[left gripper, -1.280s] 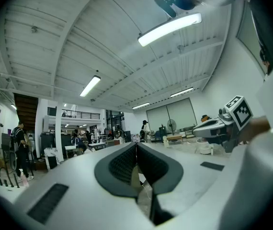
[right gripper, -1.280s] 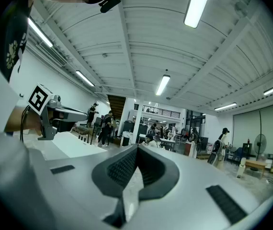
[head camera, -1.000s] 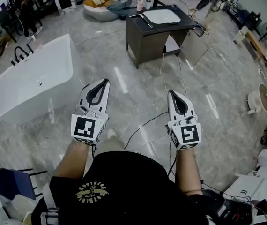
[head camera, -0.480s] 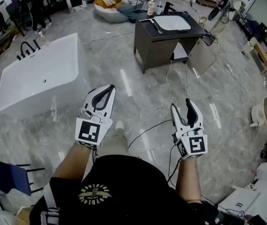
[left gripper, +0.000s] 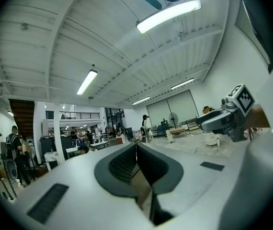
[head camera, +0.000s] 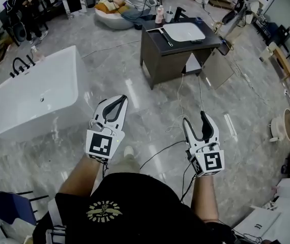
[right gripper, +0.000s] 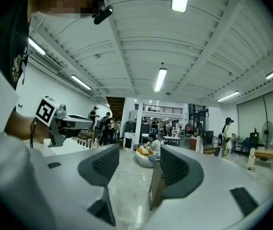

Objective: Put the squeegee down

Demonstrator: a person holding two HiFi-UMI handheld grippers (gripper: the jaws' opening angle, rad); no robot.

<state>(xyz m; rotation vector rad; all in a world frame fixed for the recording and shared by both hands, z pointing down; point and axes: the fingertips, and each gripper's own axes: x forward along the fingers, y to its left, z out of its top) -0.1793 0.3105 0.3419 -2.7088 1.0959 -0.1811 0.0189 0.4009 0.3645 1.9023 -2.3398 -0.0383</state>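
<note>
The squeegee [head camera: 161, 36] lies on the dark vanity table [head camera: 157, 60] far ahead, left of its white basin [head camera: 184, 31]. Neither gripper is near it; both are held level over the marble floor. My left gripper [head camera: 120, 102] is shut, its pads meeting with nothing between them, as the left gripper view [left gripper: 136, 146] also shows. My right gripper [head camera: 195, 118] has its jaws opening wide, and the gap [right gripper: 139, 164] holds nothing. Each gripper shows at the edge of the other's view: the right gripper [left gripper: 222, 119] and the left gripper [right gripper: 62, 121].
A white bathtub [head camera: 33, 95] stands on the floor at the left. Black cables [head camera: 160, 141] trail across the tiles between me and the table. People and a beanbag [head camera: 115, 15] are at the back. Boxes and clutter [head camera: 287, 187] line the right side.
The right gripper's jaws have gone from shut to wide apart. The left gripper stayed shut. Both hands shifted over the floor as the view moved.
</note>
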